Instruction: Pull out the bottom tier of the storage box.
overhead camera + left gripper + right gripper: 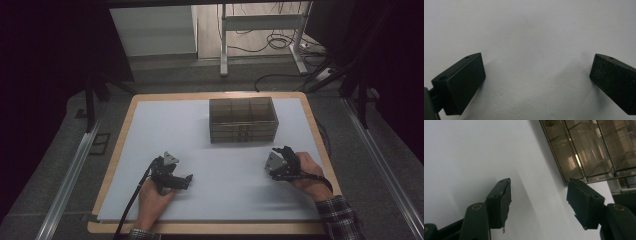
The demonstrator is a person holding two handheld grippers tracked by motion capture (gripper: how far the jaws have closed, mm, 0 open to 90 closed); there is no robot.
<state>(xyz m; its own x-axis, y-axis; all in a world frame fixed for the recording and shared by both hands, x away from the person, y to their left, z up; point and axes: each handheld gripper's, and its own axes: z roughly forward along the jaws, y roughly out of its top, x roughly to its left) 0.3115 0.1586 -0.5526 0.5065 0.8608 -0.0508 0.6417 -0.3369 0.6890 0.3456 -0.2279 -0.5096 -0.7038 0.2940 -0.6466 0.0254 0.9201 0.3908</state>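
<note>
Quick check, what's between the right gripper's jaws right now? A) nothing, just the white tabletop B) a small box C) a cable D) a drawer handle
A: in the right gripper view the right gripper has its jaws apart over bare white table, with the transparent drawer organizer beyond them, untouched.

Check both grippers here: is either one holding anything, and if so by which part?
Nothing is held. The left gripper and the right gripper both stand open over the bare white table, and the smoky clear drawer box sits untouched.
</note>
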